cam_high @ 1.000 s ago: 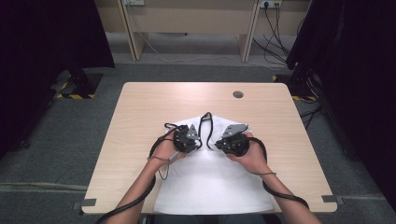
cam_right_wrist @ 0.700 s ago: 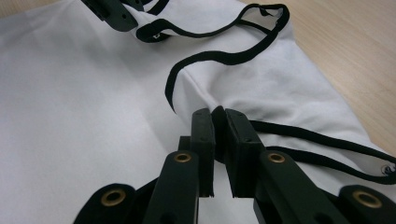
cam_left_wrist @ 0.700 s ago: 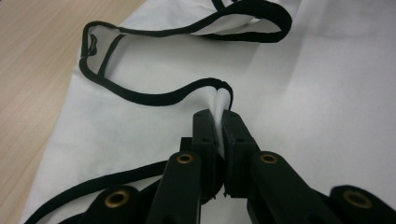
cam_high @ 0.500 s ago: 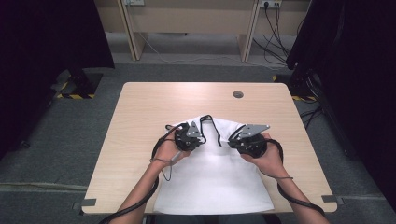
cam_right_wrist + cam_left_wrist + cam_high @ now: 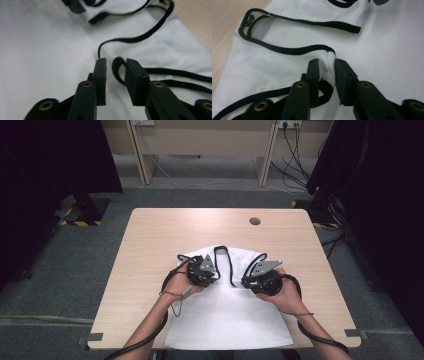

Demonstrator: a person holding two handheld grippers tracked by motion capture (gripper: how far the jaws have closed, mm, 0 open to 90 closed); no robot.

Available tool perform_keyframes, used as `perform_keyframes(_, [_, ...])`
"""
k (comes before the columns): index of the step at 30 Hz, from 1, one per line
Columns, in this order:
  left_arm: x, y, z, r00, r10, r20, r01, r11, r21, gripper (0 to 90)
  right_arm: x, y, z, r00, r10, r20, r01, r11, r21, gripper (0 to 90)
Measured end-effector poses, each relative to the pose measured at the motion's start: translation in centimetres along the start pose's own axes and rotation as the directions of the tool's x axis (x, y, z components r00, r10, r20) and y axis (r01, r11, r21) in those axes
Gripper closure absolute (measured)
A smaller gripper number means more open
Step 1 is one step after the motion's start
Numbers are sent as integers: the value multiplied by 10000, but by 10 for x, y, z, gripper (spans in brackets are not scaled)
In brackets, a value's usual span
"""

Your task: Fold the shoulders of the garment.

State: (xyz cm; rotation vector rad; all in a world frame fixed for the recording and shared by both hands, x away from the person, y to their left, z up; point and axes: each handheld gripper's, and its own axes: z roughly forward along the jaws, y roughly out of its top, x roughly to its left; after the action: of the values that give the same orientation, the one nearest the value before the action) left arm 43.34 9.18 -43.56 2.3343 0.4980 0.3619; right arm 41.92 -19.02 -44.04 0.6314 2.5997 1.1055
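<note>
White garment (image 5: 227,315) with black trim (image 5: 223,265) spread flat on the tabletop (image 5: 150,240), near edge. Left tongs (image 5: 326,62) and right tongs (image 5: 116,62) just opened, parted around the trim, pinching nothing. Best lifted straight off, without snagging the straps.

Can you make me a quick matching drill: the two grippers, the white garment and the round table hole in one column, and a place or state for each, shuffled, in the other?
Things:
1. left gripper
2. right gripper
3. white cloth garment with black trim
4. small round dark hole in the light wooden table

States or places:
A. lies flat and hangs over the near table edge
B. jaws just opened, a bunched white fold with black trim between them
C. far right part of the tabletop
D. jaws just opened, a black strap loop between them

Pairs: 1-B, 2-D, 3-A, 4-C
</note>
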Motion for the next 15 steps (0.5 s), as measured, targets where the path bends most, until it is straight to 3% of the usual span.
perform_keyframes(2, [8, 0, -10, 9991, -414, -110, 408, 9976, -552, 642, -11, 4, -12, 9974, 718, -21, -717, 9937, -862, 656])
perform_keyframes(3, [11, 0, -13, 9981, -597, -135, 585, 9955, -752, 631, -17, 7, -16, 9936, 1110, 207, -1079, 9874, -1159, 648])
perform_keyframes(5, [17, 1, -11, 9947, -1006, -206, 984, 9910, -910, 626, -26, 11, -15, 9835, 1682, 659, -1593, 9795, -1229, 630])
perform_keyframes(7, [17, 2, 0, 9951, -952, -271, 942, 9948, -386, 623, -28, 12, -1, 9773, 1938, 859, -1872, 9791, -794, 607])
perform_keyframes(11, [4, -2, 19, 9985, -482, 278, 467, 9976, 514, 616, -10, 8, 29, 9891, 1264, 759, -1304, 9902, 504, 590])
perform_keyframes(15, [-4, -9, 25, 9985, -365, 397, 334, 9967, 741, 614, -2, 4, 36, 9910, 952, 943, -1031, 9913, 822, 579])
